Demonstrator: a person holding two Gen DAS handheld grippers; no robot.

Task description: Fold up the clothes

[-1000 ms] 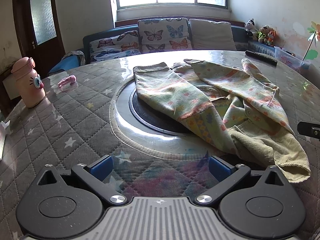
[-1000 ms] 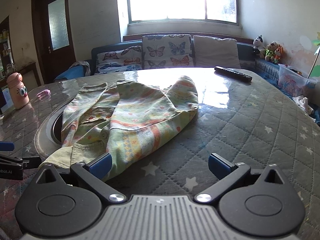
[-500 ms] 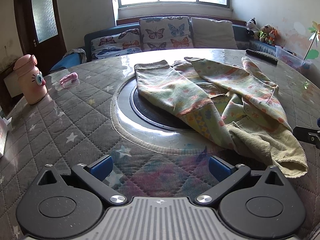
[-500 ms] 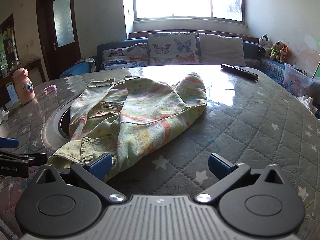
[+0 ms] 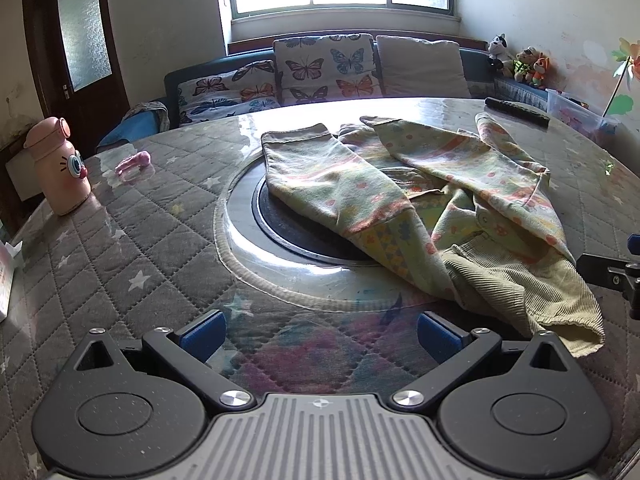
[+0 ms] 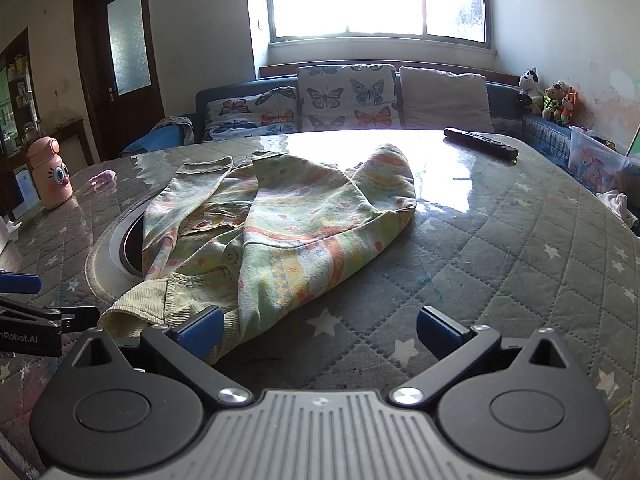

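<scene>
Jacket point(image 5: 420, 200) crumpled on table point(image 5: 120, 260) | both tools point(image 5: 320, 336) point(image 6: 318, 334) spread, empty

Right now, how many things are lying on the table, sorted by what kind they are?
Clothes: 1, the flowery jacket
Bottles: 1, the pink bottle
Remotes: 1, the black remote
Small pink things: 1, a pink toy, too small to tell what it is
Total: 4

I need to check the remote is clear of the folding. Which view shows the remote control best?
The right wrist view: the remote control lies whole on the shiny table, apart from the garment. In the left wrist view it is a thin dark strip at the far edge.
</scene>
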